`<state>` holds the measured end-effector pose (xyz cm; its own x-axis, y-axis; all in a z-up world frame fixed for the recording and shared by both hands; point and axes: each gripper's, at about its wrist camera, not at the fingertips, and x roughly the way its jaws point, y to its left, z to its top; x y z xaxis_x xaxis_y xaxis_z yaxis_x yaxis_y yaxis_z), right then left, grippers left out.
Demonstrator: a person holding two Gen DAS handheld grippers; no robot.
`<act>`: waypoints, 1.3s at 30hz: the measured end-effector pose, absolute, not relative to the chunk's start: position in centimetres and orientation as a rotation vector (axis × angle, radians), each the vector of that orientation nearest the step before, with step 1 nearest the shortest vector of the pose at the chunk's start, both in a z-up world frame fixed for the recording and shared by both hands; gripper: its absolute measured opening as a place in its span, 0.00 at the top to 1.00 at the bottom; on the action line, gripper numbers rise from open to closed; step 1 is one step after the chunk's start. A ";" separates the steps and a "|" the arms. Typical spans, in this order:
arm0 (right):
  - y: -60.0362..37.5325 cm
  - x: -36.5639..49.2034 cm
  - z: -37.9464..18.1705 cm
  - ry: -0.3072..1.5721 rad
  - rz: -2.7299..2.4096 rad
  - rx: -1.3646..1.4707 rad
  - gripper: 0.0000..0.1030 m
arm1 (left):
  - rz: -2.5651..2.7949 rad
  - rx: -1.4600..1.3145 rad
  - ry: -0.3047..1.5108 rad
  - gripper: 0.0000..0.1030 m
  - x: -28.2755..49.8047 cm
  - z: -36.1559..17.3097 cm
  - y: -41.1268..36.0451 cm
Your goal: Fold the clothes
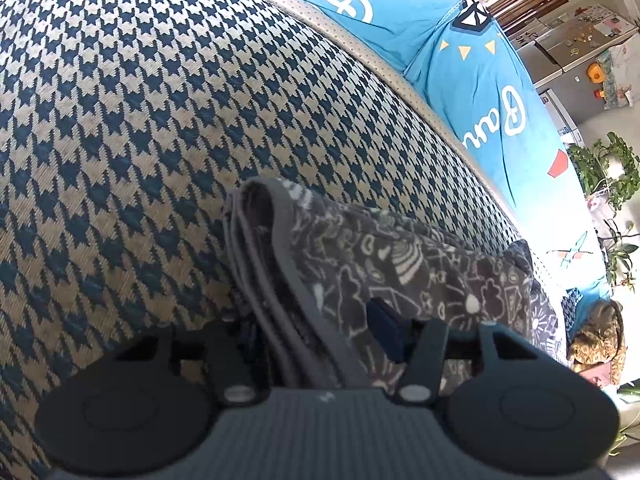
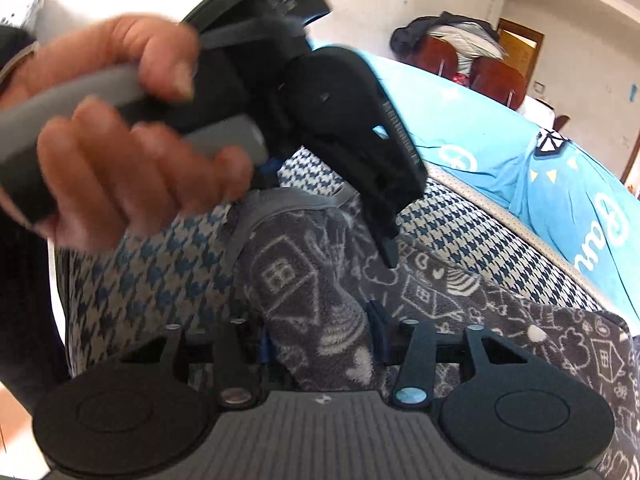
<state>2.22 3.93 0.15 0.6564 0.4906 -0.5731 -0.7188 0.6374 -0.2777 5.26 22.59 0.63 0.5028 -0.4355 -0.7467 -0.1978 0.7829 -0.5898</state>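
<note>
The houndstooth cover (image 1: pixel 160 120) lies bare and open to the left of the folded grey cloth (image 1: pixel 380 264). On its far side the blue sheet (image 1: pixel 480 92) rises. Above the cloth, the left hand (image 2: pixel 120 128) and left gripper (image 2: pixel 390 256) crowd the space before the right gripper (image 2: pixel 320 344).

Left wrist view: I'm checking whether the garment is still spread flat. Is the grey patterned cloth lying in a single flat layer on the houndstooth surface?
No. The grey patterned cloth is bunched, with several folded layers stacked at its edge above the houndstooth surface.
</note>
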 end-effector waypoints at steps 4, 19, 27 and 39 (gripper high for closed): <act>4.3 1.8 -0.6 0.468 0.724 -0.567 0.48 | -0.162 -0.681 1.057 0.50 4.8 0.9 22.7; 4.1 0.7 -0.7 0.443 0.716 -0.580 0.59 | -0.127 -0.537 1.024 0.68 4.8 0.9 19.8; 3.5 0.4 0.4 0.365 0.695 -0.605 0.67 | -0.093 -0.447 0.933 0.77 4.4 3.7 17.0; 0.1 0.3 4.4 0.174 0.554 -0.563 0.75 | -0.099 -0.283 0.820 0.78 5.1 11.3 10.6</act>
